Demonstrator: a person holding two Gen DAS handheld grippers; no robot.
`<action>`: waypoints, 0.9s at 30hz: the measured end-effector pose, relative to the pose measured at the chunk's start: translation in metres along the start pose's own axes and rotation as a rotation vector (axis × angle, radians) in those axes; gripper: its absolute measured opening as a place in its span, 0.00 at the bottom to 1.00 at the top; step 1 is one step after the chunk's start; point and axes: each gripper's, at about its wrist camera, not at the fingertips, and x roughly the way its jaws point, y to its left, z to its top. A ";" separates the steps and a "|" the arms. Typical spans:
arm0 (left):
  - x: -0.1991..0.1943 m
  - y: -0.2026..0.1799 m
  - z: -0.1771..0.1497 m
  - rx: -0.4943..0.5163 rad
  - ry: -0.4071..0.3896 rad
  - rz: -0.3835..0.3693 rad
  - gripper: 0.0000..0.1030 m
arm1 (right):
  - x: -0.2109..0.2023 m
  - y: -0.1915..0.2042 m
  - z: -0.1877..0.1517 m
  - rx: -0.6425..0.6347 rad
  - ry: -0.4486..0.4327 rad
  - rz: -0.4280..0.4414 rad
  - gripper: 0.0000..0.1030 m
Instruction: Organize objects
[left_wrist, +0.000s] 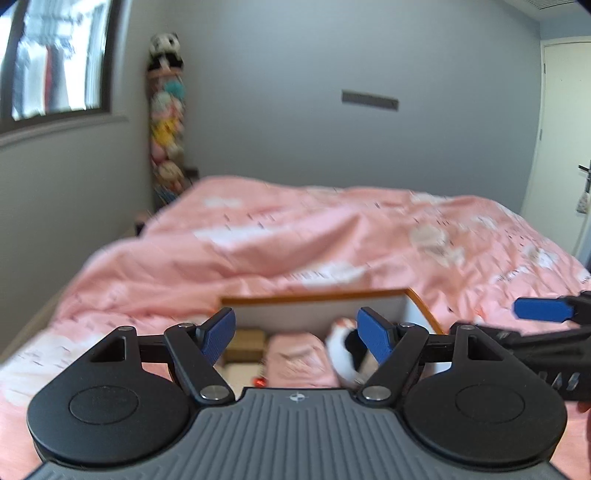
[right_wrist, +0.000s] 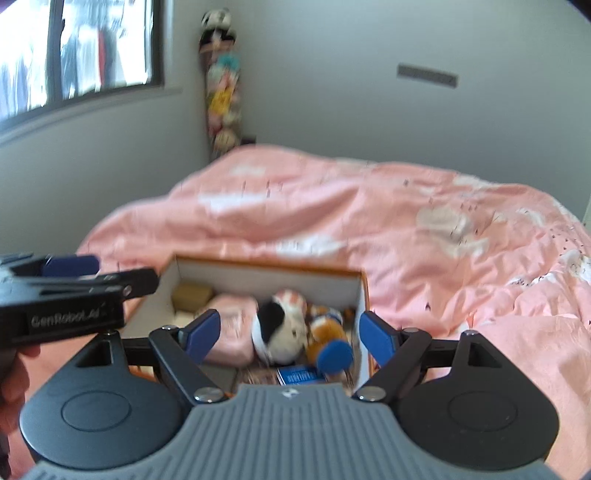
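The left hand-held gripper (left_wrist: 295, 334) hangs over the near edge of an open white cardboard box with an orange rim (left_wrist: 321, 295), its two blue-padded fingers spread wide with nothing between them; the right hand-held gripper (right_wrist: 290, 338) hangs over the same box (right_wrist: 266, 266), likewise spread and holding nothing. The box rests on a bed under a rumpled pink duvet with white patches (left_wrist: 332, 229).

The left wrist view shows three items in the box: one tan block (left_wrist: 245, 343), one pink fabric pouch (left_wrist: 295, 356) and one black-and-white plush toy (left_wrist: 343, 350); the box's right side is cut off by the gripper body. The right wrist view looks deeper and shows the same three, tan block (right_wrist: 192, 294), pouch (right_wrist: 232, 325) and plush toy (right_wrist: 279, 332), plus two more: one orange-and-blue plush toy (right_wrist: 328, 338) touching the black-and-white one, and one blue printed card (right_wrist: 297, 374) flat on the box floor; five items counted, all blurred.

Each view catches the other gripper at its edge: the right gripper at the right border (left_wrist: 543, 310), the left gripper at the left border (right_wrist: 74, 273).

One window (right_wrist: 74, 48), one column of stacked plush toys topped by a panda (right_wrist: 221, 81) in the corner, and one dark wall vent (right_wrist: 426, 75) appear in both; one white door (left_wrist: 565, 140) appears only in the left wrist view.
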 end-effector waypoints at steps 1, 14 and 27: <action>-0.005 0.002 0.000 0.012 -0.017 0.017 0.85 | -0.004 0.003 0.000 0.012 -0.028 -0.005 0.81; -0.029 0.025 -0.035 0.007 -0.002 0.010 0.91 | -0.041 0.034 -0.026 0.096 -0.155 -0.020 0.88; -0.018 0.037 -0.064 -0.031 0.061 0.042 0.91 | -0.025 0.055 -0.064 0.023 -0.077 -0.040 0.91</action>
